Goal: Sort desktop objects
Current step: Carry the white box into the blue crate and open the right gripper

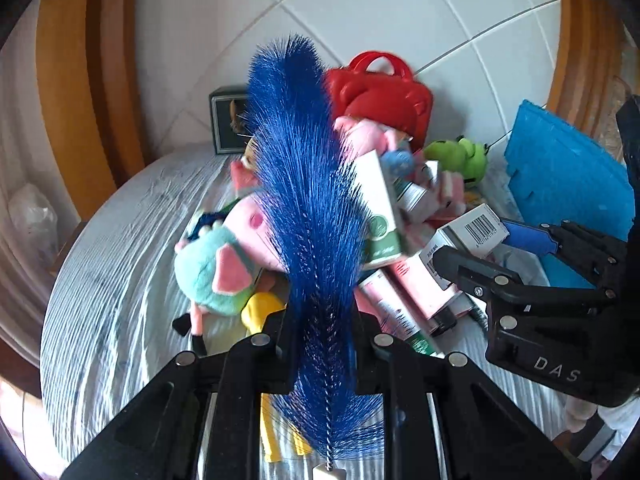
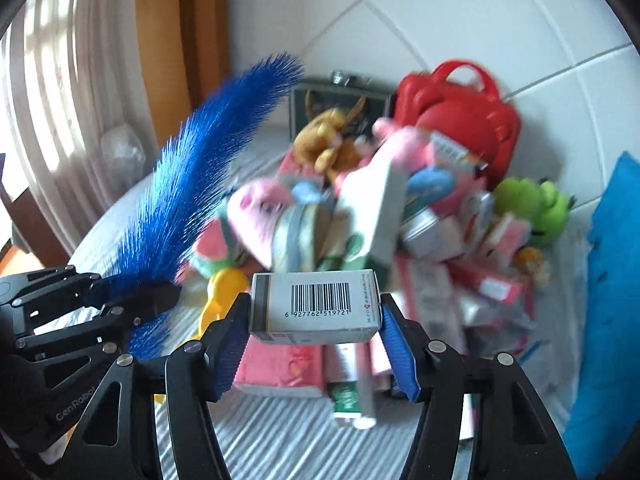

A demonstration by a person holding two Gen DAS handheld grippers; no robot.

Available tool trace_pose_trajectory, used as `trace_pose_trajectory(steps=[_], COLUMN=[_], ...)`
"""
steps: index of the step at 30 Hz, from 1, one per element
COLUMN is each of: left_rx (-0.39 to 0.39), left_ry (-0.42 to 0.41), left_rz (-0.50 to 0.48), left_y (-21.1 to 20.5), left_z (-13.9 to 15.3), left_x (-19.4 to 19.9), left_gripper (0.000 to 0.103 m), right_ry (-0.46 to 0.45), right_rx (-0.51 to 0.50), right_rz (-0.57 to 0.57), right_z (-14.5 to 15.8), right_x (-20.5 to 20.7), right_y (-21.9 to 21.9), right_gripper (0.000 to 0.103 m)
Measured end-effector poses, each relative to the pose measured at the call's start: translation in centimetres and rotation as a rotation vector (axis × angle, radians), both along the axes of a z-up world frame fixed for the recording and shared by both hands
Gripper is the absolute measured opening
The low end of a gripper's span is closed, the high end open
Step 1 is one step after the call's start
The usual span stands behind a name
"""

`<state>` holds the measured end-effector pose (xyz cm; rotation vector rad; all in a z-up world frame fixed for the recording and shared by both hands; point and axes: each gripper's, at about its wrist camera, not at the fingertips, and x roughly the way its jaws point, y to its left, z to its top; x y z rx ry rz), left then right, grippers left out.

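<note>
My left gripper (image 1: 322, 344) is shut on a long blue bottle brush (image 1: 304, 184), which stands upright above the pile; the brush (image 2: 192, 184) and gripper (image 2: 160, 300) also show at the left of the right wrist view. My right gripper (image 2: 314, 320) is shut on a small white box with a barcode (image 2: 316, 304), held above the pile; it shows in the left wrist view (image 1: 472, 228) at the right. Below lies a heap of plush toys (image 1: 224, 264) and pink and white cartons (image 1: 416, 284) on a striped cloth (image 1: 120, 280).
A red plastic bag (image 1: 384, 92) and a dark framed box (image 1: 226, 120) stand at the back by the tiled wall. A green frog plush (image 2: 532, 208) lies at the right. A blue basket (image 1: 568, 172) stands at the right. A yellow toy (image 2: 220, 296) lies near the front.
</note>
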<state>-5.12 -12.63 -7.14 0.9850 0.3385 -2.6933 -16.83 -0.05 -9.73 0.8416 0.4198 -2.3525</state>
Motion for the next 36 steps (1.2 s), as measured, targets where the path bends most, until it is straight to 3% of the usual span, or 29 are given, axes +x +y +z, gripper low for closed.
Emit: trace_pose_trajectory(steps=[7,12,20,26,31,36], left_rx=[-0.046,-0.068,-0.069,-0.047,-0.011,-0.025], left_ry=[0.134,0.222,0.338,0.390,0.327,0.143], left_rz=[-0.133,-0.243,-0.413,-0.454,-0.481,-0.518], left_y=[5.7,12.4,26.3,35.6,42.2,47.8], left_z=[7.0,12.5,21.1,25.7,25.6,20.5], left_x=[-3.5,-7.5,-14.2,-19.6,-25.3,-29.5], left_gripper=[0.017,0.017,0.017,0.017,0.017,0.017], right_ry=[0.191,0.297,0.397,0.428,0.358,0.239], right_rx=[-0.060,-0.092,-0.116,-0.073,0.002,0.084], right_rz=[-0.149,-0.281,-0.490,-0.608,-0.660,-0.718], right_z=[9.0,14.8,21.8,25.1,24.3,21.3], right_x=[0.0,-1.1,-4.1,-7.6,-10.9,-12.3], right_y=[7.6,15.9,31.3,41.7,47.1,51.5], right_gripper=[0.062,0.062,0.062,0.062,0.062,0.063])
